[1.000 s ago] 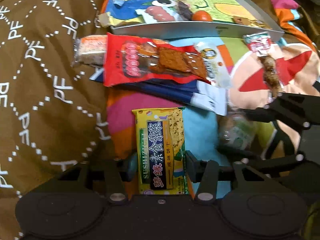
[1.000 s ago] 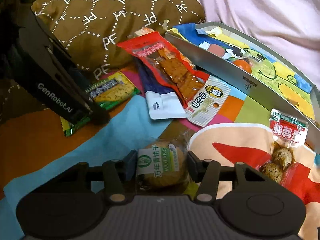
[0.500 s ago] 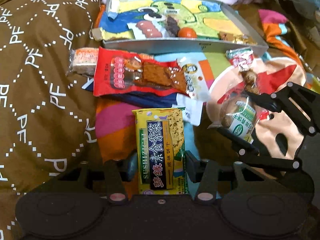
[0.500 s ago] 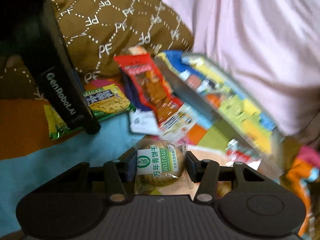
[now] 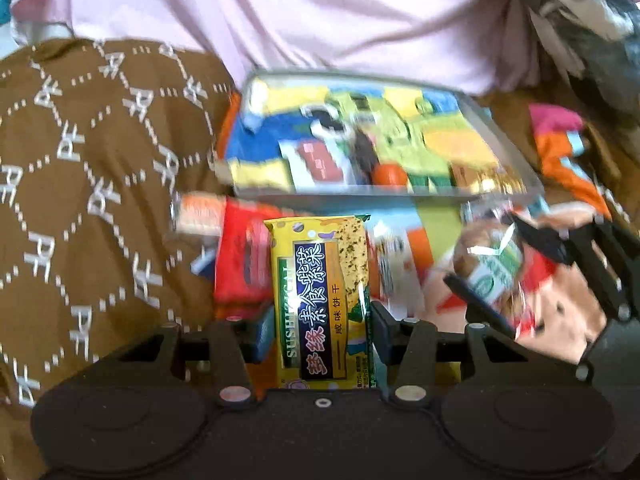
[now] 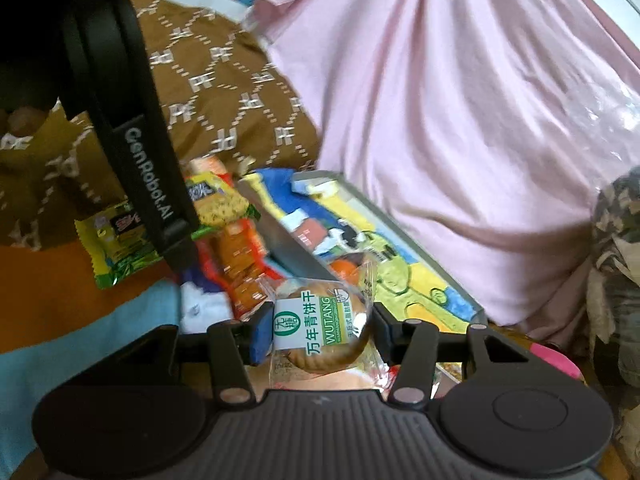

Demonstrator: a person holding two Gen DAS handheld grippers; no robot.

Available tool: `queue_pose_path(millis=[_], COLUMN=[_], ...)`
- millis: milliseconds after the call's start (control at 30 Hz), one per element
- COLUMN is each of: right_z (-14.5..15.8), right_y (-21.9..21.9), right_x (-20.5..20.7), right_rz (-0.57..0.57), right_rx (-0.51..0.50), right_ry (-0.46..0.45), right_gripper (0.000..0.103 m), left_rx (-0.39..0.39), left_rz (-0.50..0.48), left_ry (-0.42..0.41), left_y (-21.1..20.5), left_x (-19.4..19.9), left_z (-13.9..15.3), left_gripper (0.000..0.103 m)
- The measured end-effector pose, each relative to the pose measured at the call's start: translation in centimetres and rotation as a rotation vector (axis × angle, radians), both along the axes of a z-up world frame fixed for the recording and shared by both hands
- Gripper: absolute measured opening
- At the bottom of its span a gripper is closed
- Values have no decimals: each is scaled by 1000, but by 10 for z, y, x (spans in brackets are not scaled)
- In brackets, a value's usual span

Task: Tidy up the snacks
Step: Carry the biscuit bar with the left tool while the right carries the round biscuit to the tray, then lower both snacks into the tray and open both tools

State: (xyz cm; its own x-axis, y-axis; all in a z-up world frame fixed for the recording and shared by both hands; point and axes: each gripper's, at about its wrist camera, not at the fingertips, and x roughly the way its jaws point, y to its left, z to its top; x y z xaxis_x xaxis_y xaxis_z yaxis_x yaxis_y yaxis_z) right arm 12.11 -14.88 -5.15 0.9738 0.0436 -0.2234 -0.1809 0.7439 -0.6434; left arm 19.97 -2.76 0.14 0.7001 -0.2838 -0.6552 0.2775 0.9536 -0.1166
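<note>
Since the earlier frames both packets have come up off the colourful bedspread and both cameras have tipped upward, so the pink sheet now fills the top of each view

Left wrist view: the left tongs (image 5: 322, 334) pinch the yellow cracker packet (image 5: 320, 300) by its long sides, pads pressed on the wrapper, and it stands up between them, clear of the bedspread (image 5: 434, 222). Beyond it lies the shallow tray (image 5: 360, 194) with a cartoon lining, holding a few small snacks, among them an orange round one (image 5: 390, 175). Between packet and tray the red snack bag (image 5: 240, 256) lies on the bedspread, with an orange-and-white bar (image 5: 200, 212) just beside it against the brown pillow (image 5: 100, 184). At the right, the right tongs (image 5: 486, 264) carry the round biscuit

Right wrist view: the right tongs (image 6: 320, 326) clamp the wrapped round biscuit (image 6: 322, 328), which hangs over the near wall of the tray (image 6: 288, 244). The left tool's black body crosses the left side, its yellow packet (image 6: 120, 248) showing behind it

By my reading the sorting is partly done: some snacks sit in the tray, two are in the air heading for it, and the red bag, the bar and other packets near them are left to move
</note>
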Motion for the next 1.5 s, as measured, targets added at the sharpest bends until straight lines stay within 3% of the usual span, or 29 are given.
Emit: queue_pose_path(millis=[467,867,1200,1500], right_z=[27,37,25,22], right_y=[-57,-108,-118,-119], right_x=[65,119,138,143], right_rz=[-105,-237,-259,-269], right_rx=[189,331,384,401], right_ry=[-93,-82,-10,30], right_gripper=[55,56,56,58], left_rx=[-51,-22,50,88], left_rz=[54,101,97,92], left_ry=[-123,-44,2,-15], left_y=[-73,-125,-141,-146], left_x=[92,168,188,190], left_z=[51,27,10,6], left_gripper=[51,51,50,50])
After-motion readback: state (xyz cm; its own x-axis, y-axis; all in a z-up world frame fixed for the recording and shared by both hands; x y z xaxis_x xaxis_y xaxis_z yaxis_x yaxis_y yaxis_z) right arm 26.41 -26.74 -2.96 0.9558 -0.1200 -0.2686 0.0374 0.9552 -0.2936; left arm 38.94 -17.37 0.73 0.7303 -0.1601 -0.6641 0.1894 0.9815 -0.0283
